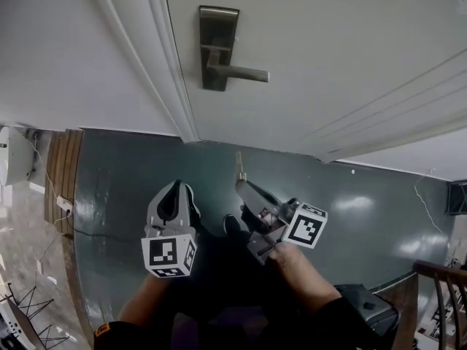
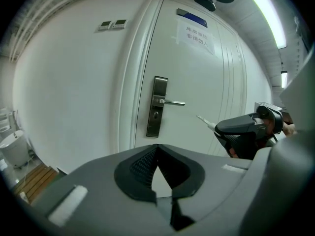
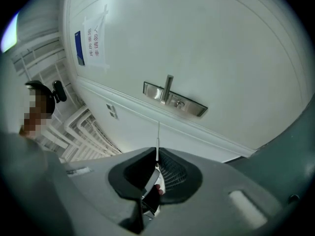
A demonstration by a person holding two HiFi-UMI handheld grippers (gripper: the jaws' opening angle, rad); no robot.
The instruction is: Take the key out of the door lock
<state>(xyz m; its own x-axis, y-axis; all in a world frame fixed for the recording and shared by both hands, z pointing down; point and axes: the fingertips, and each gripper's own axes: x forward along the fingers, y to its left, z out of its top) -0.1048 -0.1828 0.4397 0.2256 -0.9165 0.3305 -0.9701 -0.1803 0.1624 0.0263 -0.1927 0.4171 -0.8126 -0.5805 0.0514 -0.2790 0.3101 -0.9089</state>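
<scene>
Fingers (image 3: 172, 173) of R gripper (image 1: 243, 188) pinch key (image 3: 157, 141), well clear of door lock (image 1: 217, 47); L gripper (image 2: 157, 154) fingers together, empty.

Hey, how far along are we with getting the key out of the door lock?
Done: the key is already out of the door lock. The keyhole looks bare in the left gripper view, and the key is clear of the door.
In hand: the right gripper is shut on the key, blade pointing toward the door. The left gripper is shut and empty.
Left: nothing of the removal itself, as far as I can see.
</scene>
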